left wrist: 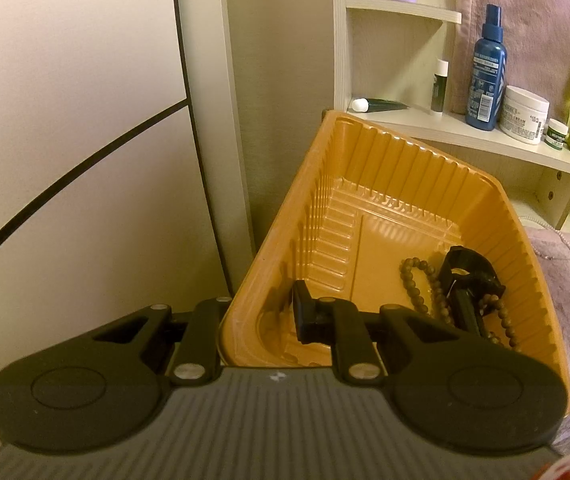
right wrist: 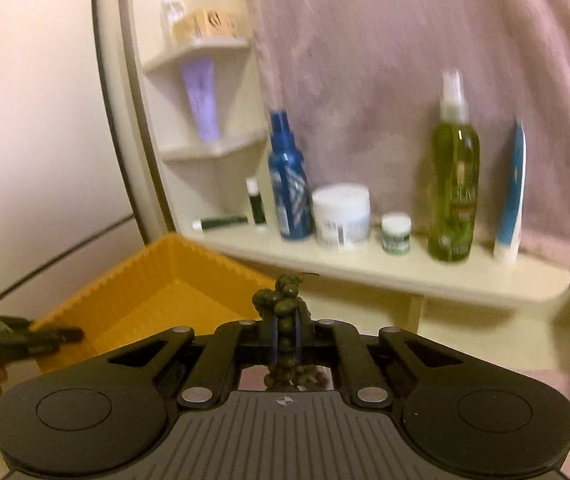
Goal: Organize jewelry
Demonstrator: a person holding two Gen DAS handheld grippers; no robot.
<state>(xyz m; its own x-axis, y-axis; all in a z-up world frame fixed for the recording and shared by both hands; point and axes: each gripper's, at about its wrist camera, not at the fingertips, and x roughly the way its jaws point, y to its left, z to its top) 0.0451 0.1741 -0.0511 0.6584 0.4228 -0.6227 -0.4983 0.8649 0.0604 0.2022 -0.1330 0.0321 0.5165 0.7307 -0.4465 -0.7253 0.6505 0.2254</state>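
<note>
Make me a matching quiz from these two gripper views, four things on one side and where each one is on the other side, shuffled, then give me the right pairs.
Things
1. dark green bead bracelet
2. brown bead bracelet
3. orange tray
4. blue spray bottle

Places
A. standing on the shelf
B. pinched in the right gripper
C. lying inside the tray
D. its near wall clamped by the left gripper

Pairs: 1-B, 2-C, 3-D, 4-A
</note>
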